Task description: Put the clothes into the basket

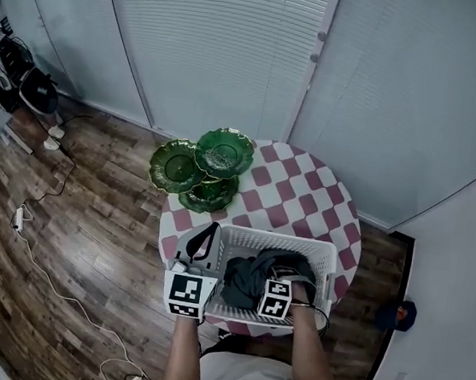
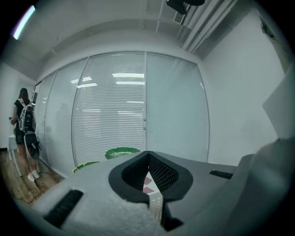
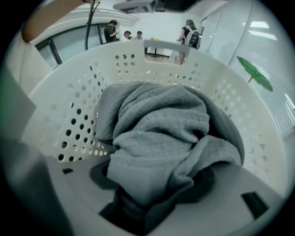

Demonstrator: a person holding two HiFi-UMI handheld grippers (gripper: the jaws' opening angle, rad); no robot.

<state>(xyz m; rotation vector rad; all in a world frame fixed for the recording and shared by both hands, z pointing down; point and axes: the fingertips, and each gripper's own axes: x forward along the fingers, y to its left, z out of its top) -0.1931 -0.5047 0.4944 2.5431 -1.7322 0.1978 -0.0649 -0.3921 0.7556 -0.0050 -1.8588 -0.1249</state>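
A white basket (image 1: 275, 237) with holes in its walls stands on the near side of a round bench (image 1: 339, 208) covered with a red and white checked cloth (image 1: 306, 193). Inside the basket lies a bundle of grey clothes (image 1: 253, 277), heaped against the near wall and filling much of the floor of the basket. The right tool (image 1: 282, 283) points steeply down into the basket, and its own view shows its jaws pinching a thick bunched fold of the grey clothes (image 3: 161, 133), with the cloth spilling over both jaws and the basket's wall (image 3: 60, 124) curving round behind it. The left tool (image 1: 200, 253) sits at the basket's left edge, pointing nearly level. In the left gripper view its jaws are pressed almost together on a thin white strip with holes, the basket's wall (image 2: 156, 205), and a bit of the checked cloth shows through the gap above it. Three green plates (image 1: 224, 151) with wavy rims overlap one another at the far left edge of the bench, well apart from the basket; nothing lies in them.
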